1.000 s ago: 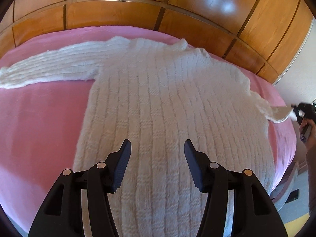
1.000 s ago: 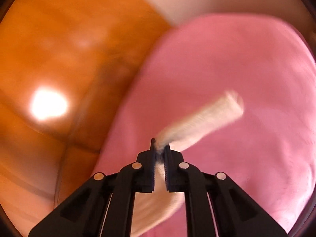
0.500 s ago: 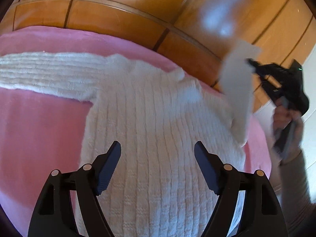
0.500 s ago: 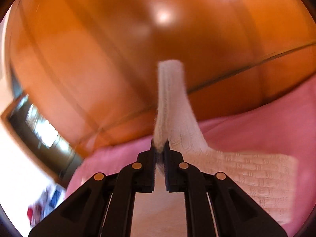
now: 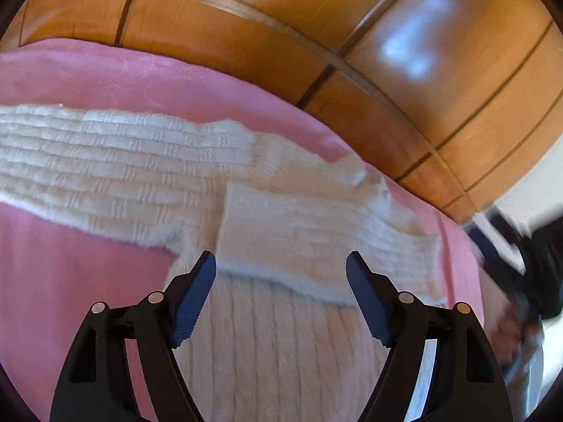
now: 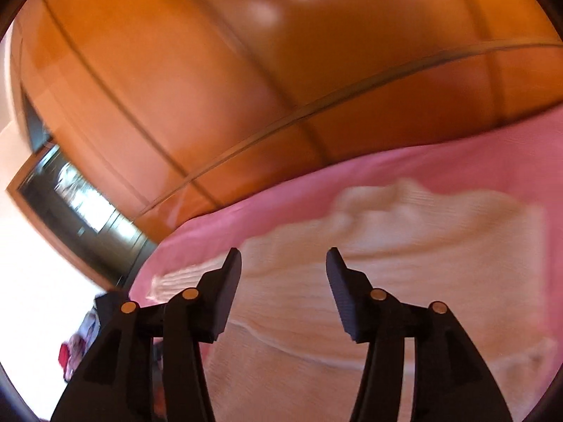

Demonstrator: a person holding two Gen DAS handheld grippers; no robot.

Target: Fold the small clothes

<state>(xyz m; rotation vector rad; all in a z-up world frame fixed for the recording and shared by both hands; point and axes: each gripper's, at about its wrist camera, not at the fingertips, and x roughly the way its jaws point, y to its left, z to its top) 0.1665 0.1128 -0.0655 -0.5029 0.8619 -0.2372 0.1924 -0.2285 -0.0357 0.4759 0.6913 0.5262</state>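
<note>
One white ribbed-knit sweater (image 5: 267, 344) lies flat on the pink bed (image 5: 70, 281), one sleeve (image 5: 105, 161) stretched out left, the other sleeve (image 5: 316, 246) folded across the chest; behind stands a glossy panelled wooden headboard (image 5: 246, 35). Two claws hover above it: the left claw (image 5: 280, 270) gapes wide and empty; the right claw (image 6: 283, 270), blurred, seems likewise parted and bare.

1. We see warm, bright light in both views, with white glare patches on the glossy wood panels (image 5: 246, 21).
2. Fisheye bending curves the panel seams and darkens the corners.
3. Motion blur smears the sweater (image 6: 404, 263) in the right view and the left view's right edge.
</note>
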